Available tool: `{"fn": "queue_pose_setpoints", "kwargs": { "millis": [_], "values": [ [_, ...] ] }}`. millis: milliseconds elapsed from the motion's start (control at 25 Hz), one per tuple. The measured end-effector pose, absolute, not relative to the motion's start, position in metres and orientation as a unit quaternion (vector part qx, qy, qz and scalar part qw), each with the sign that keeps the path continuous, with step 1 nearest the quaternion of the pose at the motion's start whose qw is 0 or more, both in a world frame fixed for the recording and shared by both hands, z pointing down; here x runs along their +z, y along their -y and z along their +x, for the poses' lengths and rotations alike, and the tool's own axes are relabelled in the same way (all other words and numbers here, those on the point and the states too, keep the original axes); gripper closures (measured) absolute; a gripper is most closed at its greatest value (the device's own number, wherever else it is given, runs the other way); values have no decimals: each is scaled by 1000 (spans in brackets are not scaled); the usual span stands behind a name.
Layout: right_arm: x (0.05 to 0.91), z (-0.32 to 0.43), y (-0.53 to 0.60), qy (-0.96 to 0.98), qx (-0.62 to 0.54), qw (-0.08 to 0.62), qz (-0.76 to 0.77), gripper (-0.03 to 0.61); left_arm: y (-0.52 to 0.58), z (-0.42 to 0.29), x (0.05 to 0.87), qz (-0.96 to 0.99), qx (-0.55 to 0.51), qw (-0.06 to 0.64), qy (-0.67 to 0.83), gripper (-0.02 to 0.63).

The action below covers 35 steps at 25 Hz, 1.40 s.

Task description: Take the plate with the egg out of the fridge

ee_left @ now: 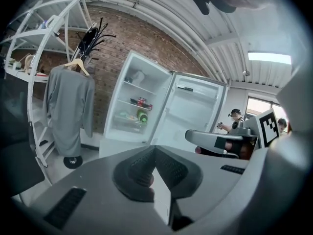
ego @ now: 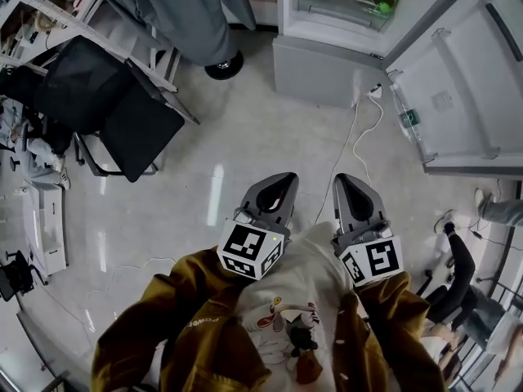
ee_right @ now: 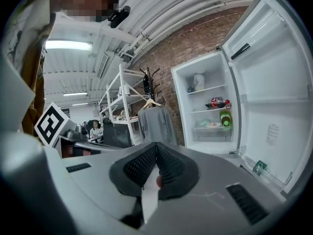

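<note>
- Your left gripper [ee_left: 154, 152] has its jaws pressed together, ribbed pads meeting at the tip, with nothing between them.
- Your right gripper [ee_right: 156, 150] is the same: jaws closed on each other and empty.
- In the head view, both grippers sit close to your chest over the pale floor [ego: 245, 137], side by side and pointing toward the fridge [ego: 327, 64]. Neither touches anything.
- The fridge stands well apart from both grippers with its door [ego: 466, 80] swung fully open to your right.
- The plate with the egg [ee_right: 211, 124] lies on a middle shelf inside the fridge, just beside an upright green bottle [ee_right: 225, 119] on its right.
- One shelf above, a dark bowl [ee_right: 217, 103] holds something red; what it is cannot be made out.
- A small green-labelled item [ee_right: 260, 166] sits in the lower door rack.
- A white cable [ego: 359, 137] trails across the floor between you and the fridge base.
- Left of the fridge, a grey garment [ee_left: 68, 106] hangs on a stand, and a black chair [ego: 106, 104] stands further left, clear of the line to the open fridge.
</note>
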State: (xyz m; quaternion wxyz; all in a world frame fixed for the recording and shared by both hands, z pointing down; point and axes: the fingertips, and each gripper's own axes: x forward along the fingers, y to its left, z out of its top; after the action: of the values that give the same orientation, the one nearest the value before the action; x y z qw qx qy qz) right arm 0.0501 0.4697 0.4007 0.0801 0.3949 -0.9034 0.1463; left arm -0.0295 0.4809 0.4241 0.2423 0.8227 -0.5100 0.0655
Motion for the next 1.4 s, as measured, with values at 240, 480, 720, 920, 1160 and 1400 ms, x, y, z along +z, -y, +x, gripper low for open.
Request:
{"fn": "queue_pose_setpoints", "kwargs": {
  "millis": [240, 480, 720, 920, 1160, 1400],
  "values": [
    [409, 28, -453, 892, 157, 81, 416, 572, -465, -63, 435, 820, 76, 259, 504, 604],
    [410, 29, -438, 881, 164, 84, 435, 572, -447, -59, 435, 833, 77, 262, 482, 604],
    [421, 41, -412, 879, 178, 79, 436, 572, -425, -48, 441, 833, 86, 260, 480, 604],
    [423, 42, -373, 884, 180, 64, 426, 571, -390, -54, 443, 818, 86, 253, 510, 604],
    [415, 48, -322, 886, 184, 45, 424, 572, -340, -46, 427, 823, 88, 231, 511, 604],
    [410, 64, -274, 889, 180, 30, 420, 572, -290, -29, 419, 825, 89, 214, 516, 604]
  ]
}}
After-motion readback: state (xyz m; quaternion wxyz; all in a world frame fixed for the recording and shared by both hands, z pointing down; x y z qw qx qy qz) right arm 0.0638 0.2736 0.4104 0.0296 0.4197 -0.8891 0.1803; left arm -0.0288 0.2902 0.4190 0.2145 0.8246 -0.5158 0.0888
